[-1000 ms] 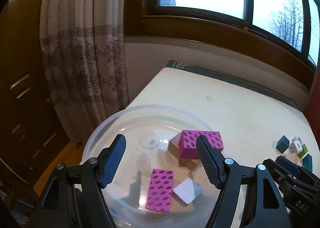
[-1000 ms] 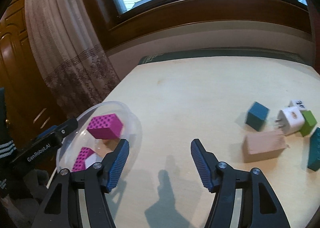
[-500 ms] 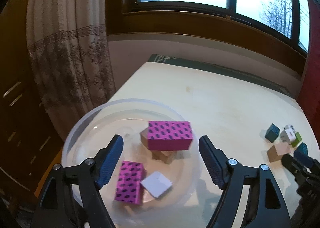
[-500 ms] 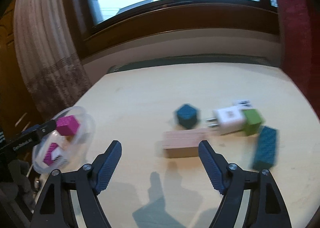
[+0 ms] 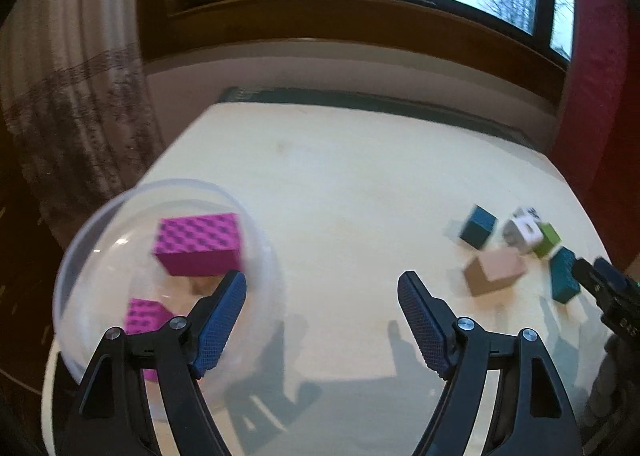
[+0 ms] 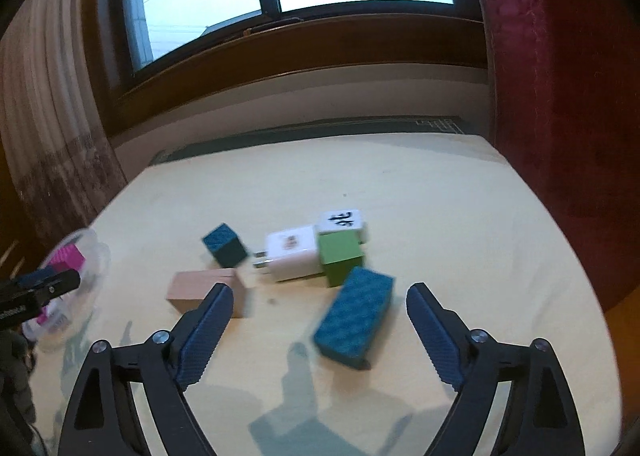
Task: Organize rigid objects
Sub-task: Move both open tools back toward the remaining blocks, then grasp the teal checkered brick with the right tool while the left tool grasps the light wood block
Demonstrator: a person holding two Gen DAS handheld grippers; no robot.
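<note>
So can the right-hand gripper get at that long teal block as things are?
Probably yes. The right gripper is open, and the long teal block lies just ahead between its fingers with nothing on top. The green block sits close behind it.

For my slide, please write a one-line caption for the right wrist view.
Open right claw above a teal brick, beside a white charger, green block and wooden block.

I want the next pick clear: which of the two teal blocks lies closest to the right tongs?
The long teal block, lying flat between the open right tongs. The teal cube sits farther back, behind the tan block.
</note>
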